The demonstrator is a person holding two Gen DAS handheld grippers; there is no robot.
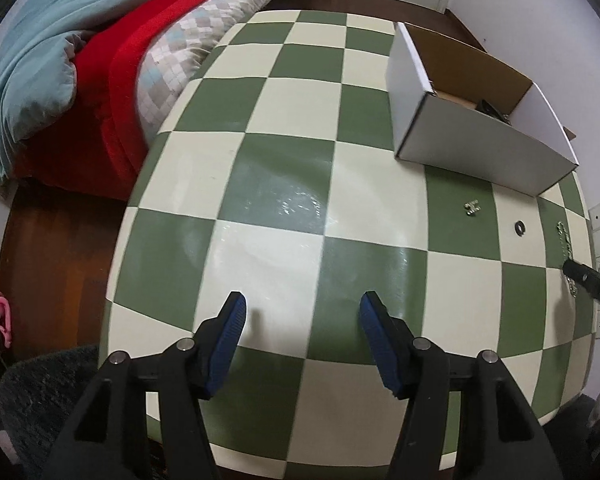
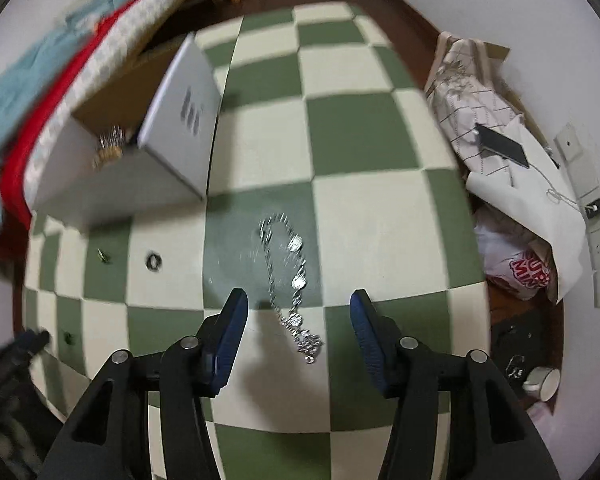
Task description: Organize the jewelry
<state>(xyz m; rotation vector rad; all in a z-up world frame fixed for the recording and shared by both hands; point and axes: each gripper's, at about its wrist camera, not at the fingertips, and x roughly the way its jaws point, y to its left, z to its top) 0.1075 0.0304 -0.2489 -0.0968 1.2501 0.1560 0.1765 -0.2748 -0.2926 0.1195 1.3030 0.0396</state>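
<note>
A silver chain bracelet with round charms point(image 2: 290, 280) lies on the green-and-cream checked table point(image 2: 340, 136), its near end between the open fingers of my right gripper point(image 2: 298, 312). A dark ring point(image 2: 154, 261) and small earrings point(image 2: 104, 256) lie to its left. A white cardboard box point(image 2: 180, 120) stands at the back left with some jewelry inside point(image 2: 110, 146). In the left wrist view my left gripper point(image 1: 303, 314) is open and empty over the table point(image 1: 260, 184); the box point(image 1: 472, 120), earrings point(image 1: 472, 208), ring point(image 1: 520, 227) and bracelet point(image 1: 565, 240) lie to the right, with the right gripper's tip over the bracelet.
A bed with red and blue blankets point(image 1: 80, 60) borders the table's left side. Bags, cloth and a phone point(image 2: 500, 144) are piled by the wall right of the table. A white cup point(image 2: 544, 382) sits on the floor. A small dark item point(image 2: 67, 337) lies near the table's left edge.
</note>
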